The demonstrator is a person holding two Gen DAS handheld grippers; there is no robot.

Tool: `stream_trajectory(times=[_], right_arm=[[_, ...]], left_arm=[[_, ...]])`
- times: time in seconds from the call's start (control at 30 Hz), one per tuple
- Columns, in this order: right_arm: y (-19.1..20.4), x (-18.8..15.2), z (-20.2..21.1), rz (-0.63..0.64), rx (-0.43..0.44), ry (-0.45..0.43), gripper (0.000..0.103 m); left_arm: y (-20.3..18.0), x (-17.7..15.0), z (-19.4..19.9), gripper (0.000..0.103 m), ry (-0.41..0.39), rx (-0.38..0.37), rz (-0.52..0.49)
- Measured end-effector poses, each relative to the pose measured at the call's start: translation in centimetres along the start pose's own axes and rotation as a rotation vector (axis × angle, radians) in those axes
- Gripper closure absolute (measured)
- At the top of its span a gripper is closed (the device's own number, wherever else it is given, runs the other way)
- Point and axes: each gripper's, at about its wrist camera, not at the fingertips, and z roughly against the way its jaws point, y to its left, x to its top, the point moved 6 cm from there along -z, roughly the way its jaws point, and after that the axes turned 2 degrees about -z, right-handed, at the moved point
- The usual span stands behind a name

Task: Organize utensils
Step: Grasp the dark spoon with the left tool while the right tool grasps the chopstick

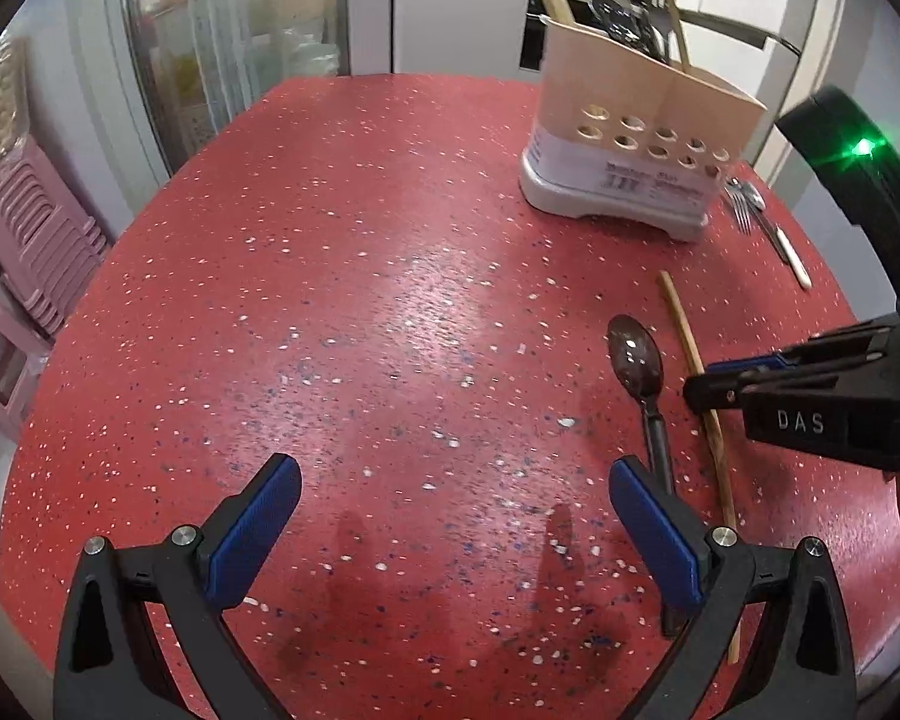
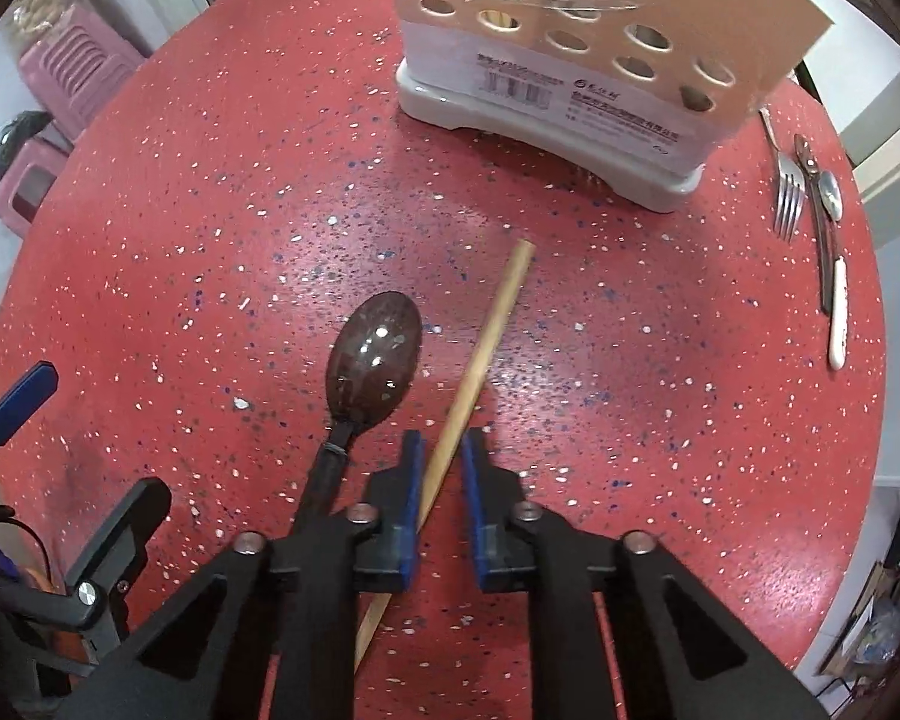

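R gripper closing on chopstick, red speckled table (image 1: 342, 276).

Utensil holder (image 1: 630, 138) sitting at far side w/ fork (image 2: 789, 198) just beside; dark spoon (image 2: 375, 354) lying alongside wooden chopstick (image 2: 486, 348). R gripper (image 2: 442, 450) pinching chopstick betw. blue pads; L gripper (image 1: 455, 516) hanging wide apart, holding nothing.

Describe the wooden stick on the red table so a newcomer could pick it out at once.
Start at the beige holder with round holes on the red speckled table. In front of it lie a dark brown spoon and, beside it, a pale wooden chopstick, the right claw astride it. It is the only plain, straight, light-coloured rod; the fork is metal.
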Motion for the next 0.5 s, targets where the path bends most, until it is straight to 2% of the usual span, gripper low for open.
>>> stream_trajectory(times=[0.03, 0.17, 0.27, 0.3, 0.5], right_arm=[[-0.3, -0.1, 0.0, 0.0, 0.004, -0.005, 0.097], [-1.4, -0.1, -0.1, 0.015, 0.024, -0.034, 0.097], [-2.4, -0.8, 0.0, -0.005, 0.075, -0.053, 0.097], [-3.9, -1.8, 0.8, -0.013, 0.088, -0.06, 0.097], [-6.5, -2.6, 2.1, -0.049, 0.137, -0.117, 0.097]], left_arm=[[-0.3, 0.0, 0.0, 0.0, 0.004, -0.002, -0.007], [-2.0, 0.3, -0.3, 0.0, 0.02, -0.004, -0.045], [-3.3, 0.6, -0.7, 0.0, 0.036, -0.009, -0.074], [-3.7, 0.7, -0.8, 0.0, 0.044, -0.01, -0.084], [-6.0, 1.3, -2.3, 0.0, 0.091, 0.004, -0.122]])
